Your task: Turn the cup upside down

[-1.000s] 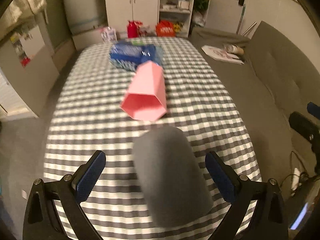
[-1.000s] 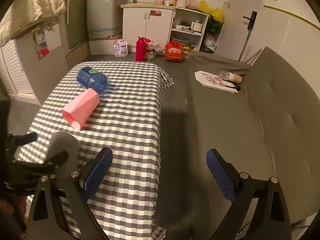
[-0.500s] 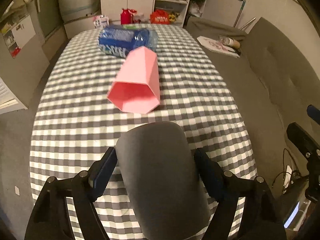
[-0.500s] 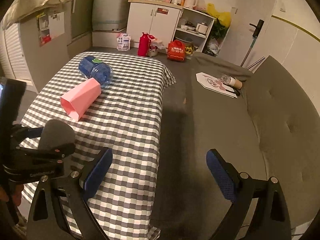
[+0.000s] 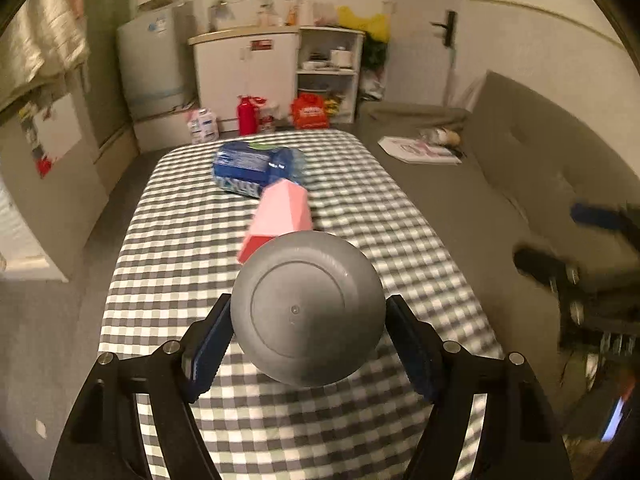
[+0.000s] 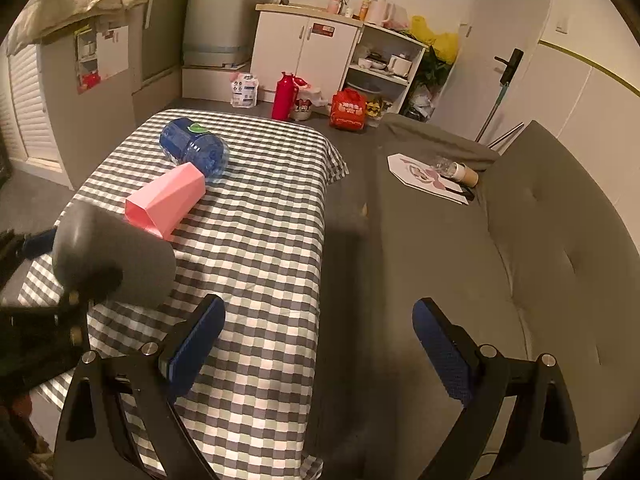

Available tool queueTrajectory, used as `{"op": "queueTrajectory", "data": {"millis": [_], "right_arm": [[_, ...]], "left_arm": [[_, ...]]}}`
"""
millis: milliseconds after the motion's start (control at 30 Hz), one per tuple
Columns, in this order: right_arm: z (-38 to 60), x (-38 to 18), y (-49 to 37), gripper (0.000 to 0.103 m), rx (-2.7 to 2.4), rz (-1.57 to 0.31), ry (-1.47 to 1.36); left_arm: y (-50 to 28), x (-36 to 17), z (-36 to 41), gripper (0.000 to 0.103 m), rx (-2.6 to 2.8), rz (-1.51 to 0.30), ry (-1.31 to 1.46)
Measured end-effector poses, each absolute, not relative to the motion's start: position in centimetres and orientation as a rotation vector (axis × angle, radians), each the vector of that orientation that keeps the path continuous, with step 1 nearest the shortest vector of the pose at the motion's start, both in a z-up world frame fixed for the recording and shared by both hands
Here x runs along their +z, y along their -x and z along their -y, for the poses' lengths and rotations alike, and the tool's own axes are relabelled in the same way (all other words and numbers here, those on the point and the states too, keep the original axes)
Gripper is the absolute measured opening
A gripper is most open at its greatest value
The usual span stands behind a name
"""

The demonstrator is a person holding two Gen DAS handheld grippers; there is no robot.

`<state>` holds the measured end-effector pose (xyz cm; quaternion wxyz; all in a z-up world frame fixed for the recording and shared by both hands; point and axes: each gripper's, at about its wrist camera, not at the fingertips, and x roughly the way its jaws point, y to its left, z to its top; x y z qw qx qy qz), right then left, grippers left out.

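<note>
My left gripper [image 5: 308, 340] is shut on a grey cup [image 5: 306, 314] and holds it above the checked tablecloth [image 5: 192, 240], its round base facing the camera. The same grey cup [image 6: 116, 256] shows at the left of the right wrist view, lying sideways in the air. A pink cup [image 5: 280, 216] lies on its side behind it, also seen in the right wrist view [image 6: 168, 200]. My right gripper [image 6: 318, 344] is open and empty above the cloth's right edge and the grey sofa bed [image 6: 440, 248].
A blue water bottle [image 5: 256, 168] lies on its side at the far end of the cloth. Papers and a cardboard tube [image 6: 436, 176] lie on the sofa bed. A red bottle [image 6: 282, 96], bags and white cabinets [image 6: 308, 52] stand beyond.
My left gripper has closed on the grey cup, lifted it off the cloth and tilted it so its base now faces the camera. The right gripper has stayed open and barely shifted.
</note>
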<state>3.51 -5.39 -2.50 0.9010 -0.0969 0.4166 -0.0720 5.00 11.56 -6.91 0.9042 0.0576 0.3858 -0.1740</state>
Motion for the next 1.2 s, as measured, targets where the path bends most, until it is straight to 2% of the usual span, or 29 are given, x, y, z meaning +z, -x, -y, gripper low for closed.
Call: {"op": "queueTrajectory", "data": {"millis": [567,833,900,1200], "right_arm": [[5.4,-1.9,-2.7,0.095,-0.157,-0.834,0.185],[5.4,-2.2,-2.7,0.095,-0.143,-0.849,0.151],[5.0,-2.3,-2.6,0.095,-0.131,-0.849,0.162],[5.2,-2.9,-2.8,0.095,-0.135,-0.865,0.176]], "left_arm": [[-4.3,-9.4,-10.3,0.075,-0.363,-0.807,-0.170],[-4.3,-14.6,-11.3,0.074,-0.342,-0.947,-0.062],[-4.2,-14.7,-11.0,0.070,-0.344,-0.924,-0.071],[-7.2,-14.9,-10.0,0.070,-0.331,-0.895,-0.072]]}}
